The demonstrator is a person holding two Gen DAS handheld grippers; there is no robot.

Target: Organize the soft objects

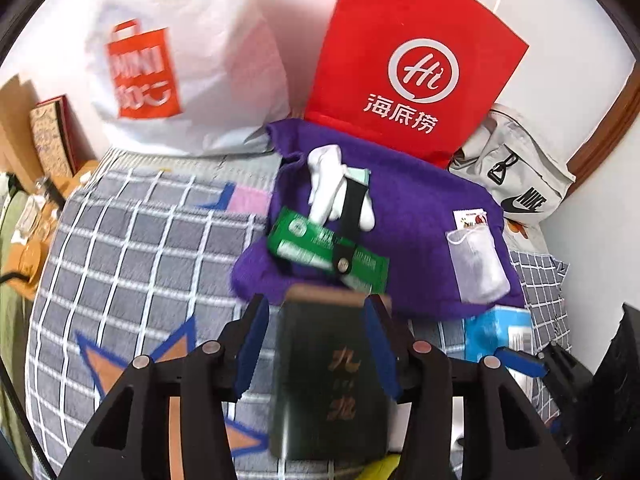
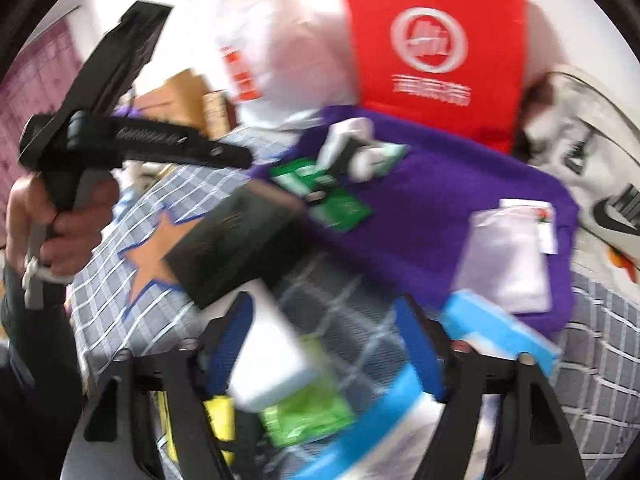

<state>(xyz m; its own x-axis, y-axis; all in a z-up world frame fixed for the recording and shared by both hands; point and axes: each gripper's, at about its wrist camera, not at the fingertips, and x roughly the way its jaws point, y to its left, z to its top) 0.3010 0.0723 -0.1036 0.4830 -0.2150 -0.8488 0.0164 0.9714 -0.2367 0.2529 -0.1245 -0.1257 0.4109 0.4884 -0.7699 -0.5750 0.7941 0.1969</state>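
Two claws, both released. Our left claw (image 1: 316,344) straddles a dark green box (image 1: 332,380) on the checked bed (image 1: 140,240) — pads clear, we judge. Right claw (image 2: 324,344) gapes over blurred packets. Beyond — purple cloth (image 1: 420,216), soft, gathering small items; red bag (image 1: 416,60) behind.

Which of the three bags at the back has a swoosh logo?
The grey Nike bag, rightmost. The red bag shows a Hi circle; the white bag an orange logo.
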